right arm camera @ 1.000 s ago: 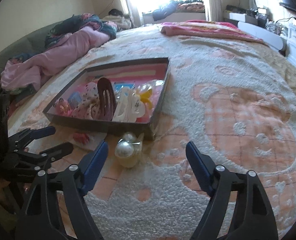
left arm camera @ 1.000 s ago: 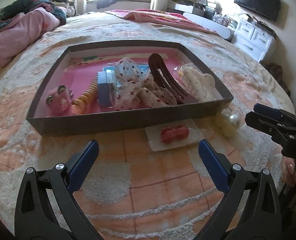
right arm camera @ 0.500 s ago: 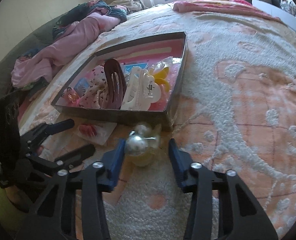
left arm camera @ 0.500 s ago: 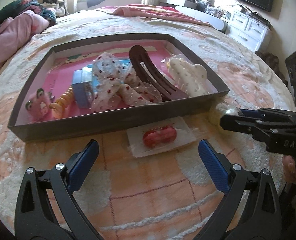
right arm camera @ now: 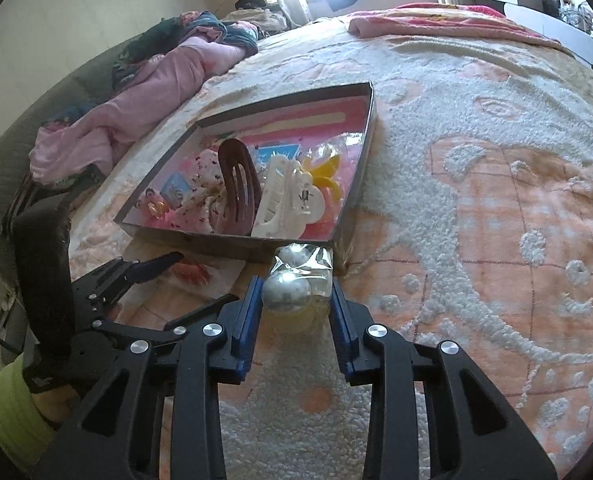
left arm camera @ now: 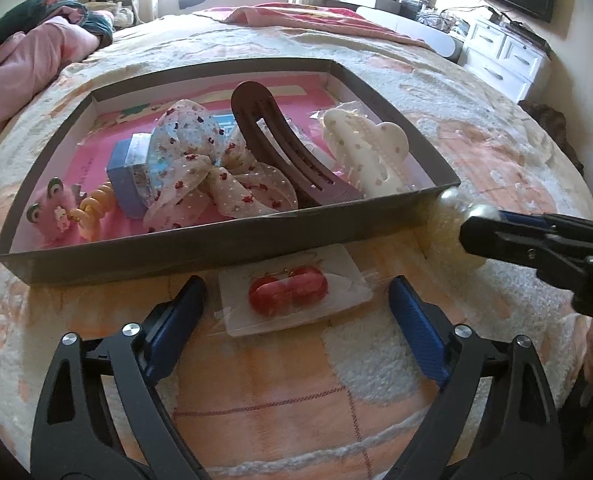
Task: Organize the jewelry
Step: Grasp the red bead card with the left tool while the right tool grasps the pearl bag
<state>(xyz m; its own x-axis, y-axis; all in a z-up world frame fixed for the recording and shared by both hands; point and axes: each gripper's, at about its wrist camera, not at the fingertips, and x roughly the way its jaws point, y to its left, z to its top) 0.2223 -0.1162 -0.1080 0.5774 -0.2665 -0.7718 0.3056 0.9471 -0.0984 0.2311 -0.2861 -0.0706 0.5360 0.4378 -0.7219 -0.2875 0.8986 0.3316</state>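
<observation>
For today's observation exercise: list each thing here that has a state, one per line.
Box: open, no lid.
Red earrings' packet: outside box, on blanket.
Pearl hair-tie packet: gripped by right tongs.
Left tongs: closing, packet between, untouched.
Brown hair clip: in box.

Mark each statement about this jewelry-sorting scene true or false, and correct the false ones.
1. The red earrings lie inside the box. False: they lie on a card on the blanket in front of it.
2. The right gripper is closed on the pearl packet. True.
3. The brown hair clip is in the box. True.
4. The left gripper holds the white claw clip. False: its jaws are closing around the earring card, pads not touching.
</observation>
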